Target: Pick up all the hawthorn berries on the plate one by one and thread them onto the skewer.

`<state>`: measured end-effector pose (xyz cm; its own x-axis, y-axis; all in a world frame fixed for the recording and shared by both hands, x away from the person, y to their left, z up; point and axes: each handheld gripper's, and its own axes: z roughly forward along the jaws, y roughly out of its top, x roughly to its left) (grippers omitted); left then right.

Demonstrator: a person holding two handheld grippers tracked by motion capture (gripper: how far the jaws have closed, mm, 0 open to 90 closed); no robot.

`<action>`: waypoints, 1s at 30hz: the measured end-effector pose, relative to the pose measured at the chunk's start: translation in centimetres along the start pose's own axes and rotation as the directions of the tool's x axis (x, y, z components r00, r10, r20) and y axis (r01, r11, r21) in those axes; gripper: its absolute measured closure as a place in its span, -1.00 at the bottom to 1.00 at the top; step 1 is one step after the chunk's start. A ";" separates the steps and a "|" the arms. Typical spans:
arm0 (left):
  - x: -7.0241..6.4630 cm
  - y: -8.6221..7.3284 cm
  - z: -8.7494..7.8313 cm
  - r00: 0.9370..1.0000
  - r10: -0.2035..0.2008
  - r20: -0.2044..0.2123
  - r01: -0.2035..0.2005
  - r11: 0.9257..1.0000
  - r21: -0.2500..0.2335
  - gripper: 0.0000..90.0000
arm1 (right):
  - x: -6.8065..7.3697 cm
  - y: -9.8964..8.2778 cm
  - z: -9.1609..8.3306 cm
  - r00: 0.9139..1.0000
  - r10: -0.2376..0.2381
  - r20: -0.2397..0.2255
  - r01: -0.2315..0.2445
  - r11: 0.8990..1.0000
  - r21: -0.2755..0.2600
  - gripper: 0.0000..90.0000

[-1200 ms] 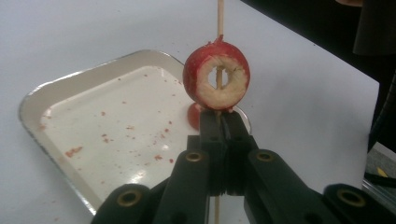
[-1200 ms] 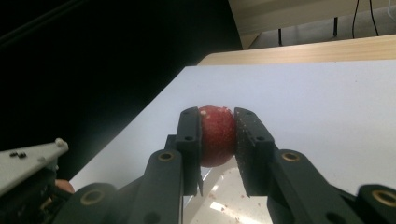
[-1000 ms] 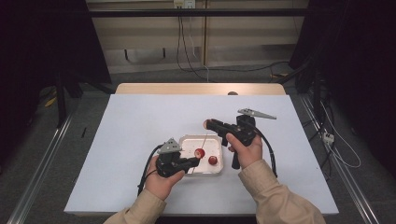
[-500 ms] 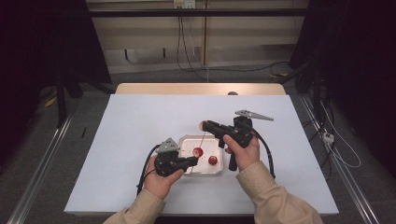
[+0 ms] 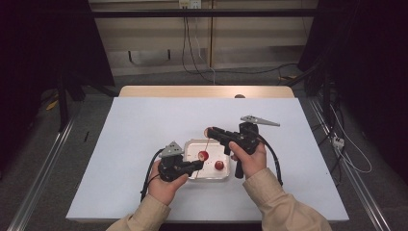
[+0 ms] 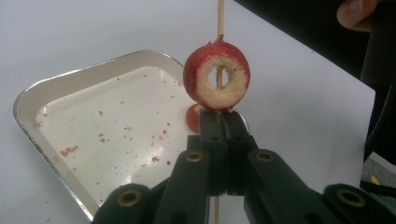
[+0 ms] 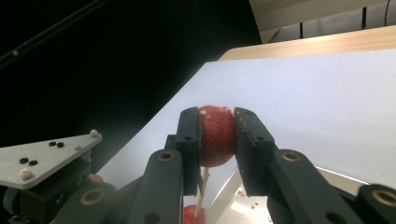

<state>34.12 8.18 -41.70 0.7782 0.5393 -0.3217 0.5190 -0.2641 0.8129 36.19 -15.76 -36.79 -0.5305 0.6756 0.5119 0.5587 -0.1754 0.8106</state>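
A thin wooden skewer [image 6: 219, 18] stands upright over a shallow metal tray [image 6: 70, 79]. My left gripper [image 6: 219, 119] is shut on its lower part. A cored red fruit [image 6: 217, 74] is threaded on the skewer just above the jaws. My right gripper [image 7: 215, 126] is shut on a second red fruit [image 7: 215, 140] at the skewer's top end [image 7: 201, 191]. In the high view the left gripper [image 5: 199, 163] sits at the tray's left edge, and the right gripper [image 5: 210, 131] hovers above the tray's far side. A third red fruit [image 5: 219, 165] lies in the tray [image 5: 211, 177].
Red crumbs dot the tray floor [image 6: 121, 135]. A white table [image 5: 144, 125] spreads wide around the tray, with a wooden strip [image 5: 207, 91] along its far edge. Cables [image 5: 192, 57] run over the floor behind. Dark curtains flank both sides.
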 end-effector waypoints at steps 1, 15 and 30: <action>0.1 0.0 0.0 1.000 0.000 0.001 0.000 1.000 0.003 0.99 | 0.1 -0.1 0.1 1.000 -0.004 0.000 0.004 1.000 0.003 0.62; 0.3 -0.3 0.0 0.999 -0.054 0.007 0.054 0.998 -0.020 0.99 | 0.7 -0.8 0.5 0.999 -0.051 0.017 0.051 0.999 -0.002 0.62; 0.6 -0.2 -0.1 0.998 -0.065 0.001 0.065 0.998 -0.011 0.99 | 0.6 -1.0 0.4 0.999 -0.040 0.021 0.040 0.999 -0.018 0.61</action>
<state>34.43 8.68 -42.00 0.7433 0.5543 -0.3745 0.5647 -0.2199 0.7954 35.61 -14.89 -37.39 -0.5385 0.6973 0.4732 0.5258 -0.1608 0.8353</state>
